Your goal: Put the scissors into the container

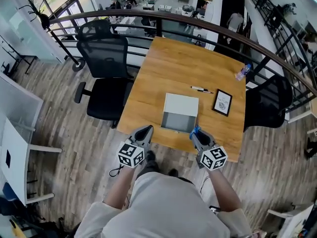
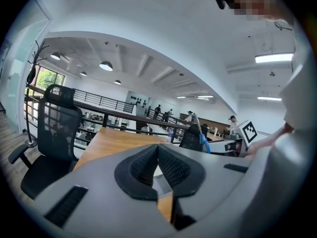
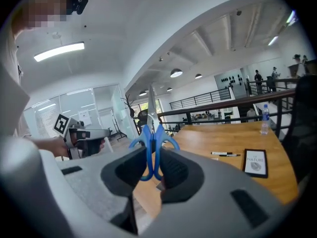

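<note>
- State, right gripper (image 3: 152,155): the jaws are clamped on the blue handle loops of the scissors (image 3: 151,142). The loops sit between the pads, and the grip is on the handle end only.
- State, left gripper (image 2: 157,150): the jaws are pressed together at the tips, with nothing between them.
- Position of the scissors (image 1: 194,131): they are carried clear of the table (image 1: 188,63) at the tips of the right gripper (image 1: 197,134). They are not yet in the container (image 1: 181,104).
- Long axis: the blades run outward past the fingertips, roughly in line with the jaws. In the left gripper view the scissors (image 2: 202,139) stand steeply upward, point away from the table.
- Key relation: the container lies just ahead of the right gripper and toward its inner side, between the lines of the two grippers. Its open top faces up, near the table edge closest to the person.
- Nearer gripper: the left gripper (image 1: 143,132) is about as close, off the container's other near corner, but it is empty. The right gripper is the working one.
- Judgement for the next move: carry the load a short way forward and inward over the opening. The blades will probably need to be tipped downward or laid flat before release.
- Risk: release before the blades clear the near wall may drop the scissors on the rim.
- Clearance: a pen (image 1: 201,89) and a framed card (image 1: 222,102) lie beyond the container, well off the path.
</note>
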Motion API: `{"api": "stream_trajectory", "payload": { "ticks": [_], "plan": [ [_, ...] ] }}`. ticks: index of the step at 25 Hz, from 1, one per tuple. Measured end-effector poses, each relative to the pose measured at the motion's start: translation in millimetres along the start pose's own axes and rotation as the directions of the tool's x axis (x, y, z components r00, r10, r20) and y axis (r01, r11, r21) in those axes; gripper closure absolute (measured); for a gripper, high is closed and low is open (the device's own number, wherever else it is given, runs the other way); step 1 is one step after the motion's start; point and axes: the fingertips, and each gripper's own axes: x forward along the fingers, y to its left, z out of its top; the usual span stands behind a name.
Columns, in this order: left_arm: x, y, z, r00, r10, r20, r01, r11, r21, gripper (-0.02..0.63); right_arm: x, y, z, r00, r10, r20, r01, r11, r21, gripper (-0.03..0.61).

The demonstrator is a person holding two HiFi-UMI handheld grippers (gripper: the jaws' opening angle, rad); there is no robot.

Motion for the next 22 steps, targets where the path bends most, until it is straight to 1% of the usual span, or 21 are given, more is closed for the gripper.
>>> {"api": "stream_trajectory", "payload": {
  "ticks": [4,9,15,22],
  "plan": [
    [21,31,-4,0.998,-0.050,-0.030,0.050,0.999,-0.016,0.620,32,-9,-4,0.998,-0.054,-0.022,0.054,0.998,0.015,0.494],
    [44,60,-11,0.989,-0.122,-0.080,0.120,0.992,-0.023,0.620,65,-17,-18,0.990,-0.111,-0.089,0.113,0.994,0.014,0.494],
    [57,89,-29,0.973,-0.186,-0.140,0.181,0.982,-0.046,0.620,99,-23,-48,0.968,-0.177,-0.179,0.183,0.983,0.015,0.494],
    [71,118,-45,0.957,-0.216,-0.193,0.207,0.976,-0.067,0.620,119,-29,-77,0.938,-0.201,-0.283,0.209,0.978,-0.003,0.494]
  ]
}}
